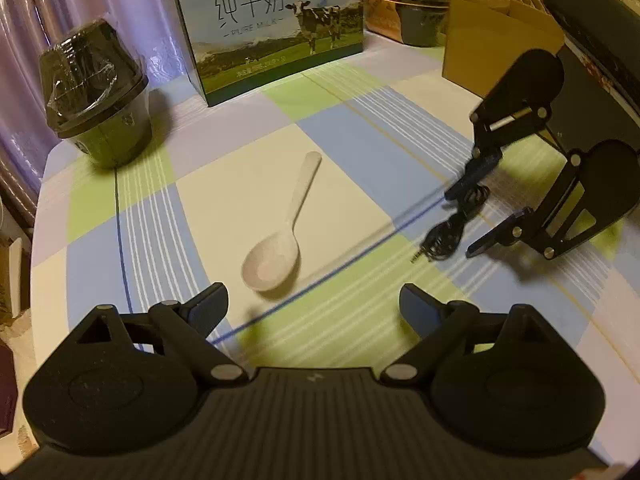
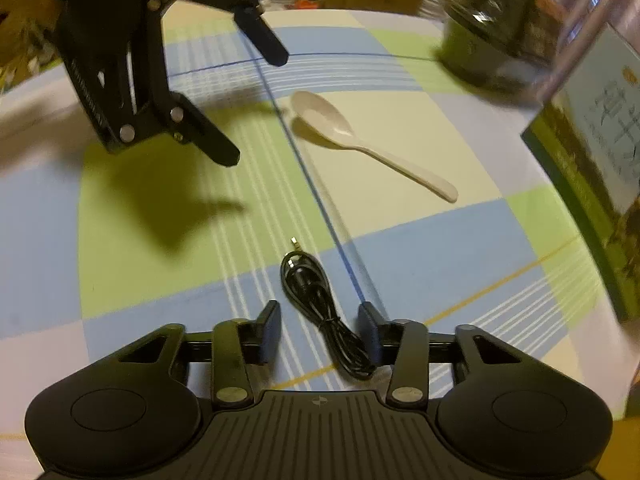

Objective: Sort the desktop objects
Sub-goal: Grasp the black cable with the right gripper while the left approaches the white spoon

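Note:
A white plastic spoon (image 1: 280, 236) lies on the checked tablecloth, bowl nearest my left gripper (image 1: 314, 306), which is open just short of it. The same spoon (image 2: 360, 140) shows in the right wrist view. A bundled black audio cable (image 2: 320, 312) with a jack plug lies between the open fingers of my right gripper (image 2: 320, 332), one end close to the right finger. In the left wrist view the cable (image 1: 452, 228) sits between the right gripper's (image 1: 464, 220) spread fingers. The left gripper (image 2: 256, 104) hovers open at upper left in the right wrist view.
A dark wrapped cup (image 1: 96, 92) stands at the table's far left corner. A milk carton box (image 1: 272, 28) and a brown cardboard box (image 1: 492, 44) stand along the back. The table edge (image 1: 38, 216) drops off on the left.

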Demonstrator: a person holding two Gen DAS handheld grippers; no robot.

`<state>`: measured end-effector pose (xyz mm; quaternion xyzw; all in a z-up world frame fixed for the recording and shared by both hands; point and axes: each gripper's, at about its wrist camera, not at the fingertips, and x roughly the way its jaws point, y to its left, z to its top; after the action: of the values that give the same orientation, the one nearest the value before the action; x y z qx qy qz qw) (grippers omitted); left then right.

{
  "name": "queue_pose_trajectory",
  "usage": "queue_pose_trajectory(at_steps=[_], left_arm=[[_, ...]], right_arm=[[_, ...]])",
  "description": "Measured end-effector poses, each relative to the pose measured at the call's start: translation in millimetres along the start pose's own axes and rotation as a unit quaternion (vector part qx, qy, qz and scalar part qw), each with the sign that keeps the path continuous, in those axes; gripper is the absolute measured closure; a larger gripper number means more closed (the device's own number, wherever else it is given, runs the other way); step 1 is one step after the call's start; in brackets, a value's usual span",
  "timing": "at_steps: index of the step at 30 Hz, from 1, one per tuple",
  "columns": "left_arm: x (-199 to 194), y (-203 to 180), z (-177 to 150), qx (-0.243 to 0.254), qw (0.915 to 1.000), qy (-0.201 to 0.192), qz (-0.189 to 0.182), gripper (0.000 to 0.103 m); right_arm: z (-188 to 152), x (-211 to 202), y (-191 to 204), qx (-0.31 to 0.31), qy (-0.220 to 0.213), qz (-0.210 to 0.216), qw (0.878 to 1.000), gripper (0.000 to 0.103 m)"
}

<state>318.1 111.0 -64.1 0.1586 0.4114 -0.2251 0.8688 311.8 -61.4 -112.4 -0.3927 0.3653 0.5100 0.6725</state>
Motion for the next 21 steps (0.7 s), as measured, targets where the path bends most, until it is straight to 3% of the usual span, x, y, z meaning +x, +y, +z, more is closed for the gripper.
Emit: queue_pose_trajectory(at_steps=[6, 12, 21], left_arm=[[9.3, 9.2, 4.2, -0.005, 1.0000, -0.004, -0.002, 0.013], [23.2, 12.8, 5.9, -0.012, 0.9998, -0.009, -0.009, 0.015], [38.3, 16.7, 9.6, -0.016, 0.9998, -0.009, 0.001, 0.036]], right_arm=[[3.5, 2.9, -6.1, 0.028, -0.001, 0.024, 0.999, 0.087], [1.3, -1.4, -1.5, 0.118, -0.007, 0.017, 0.993, 0.090], [-7.4, -15.9, 12.2, 0.201, -0.033, 0.016, 0.979, 0.091]])
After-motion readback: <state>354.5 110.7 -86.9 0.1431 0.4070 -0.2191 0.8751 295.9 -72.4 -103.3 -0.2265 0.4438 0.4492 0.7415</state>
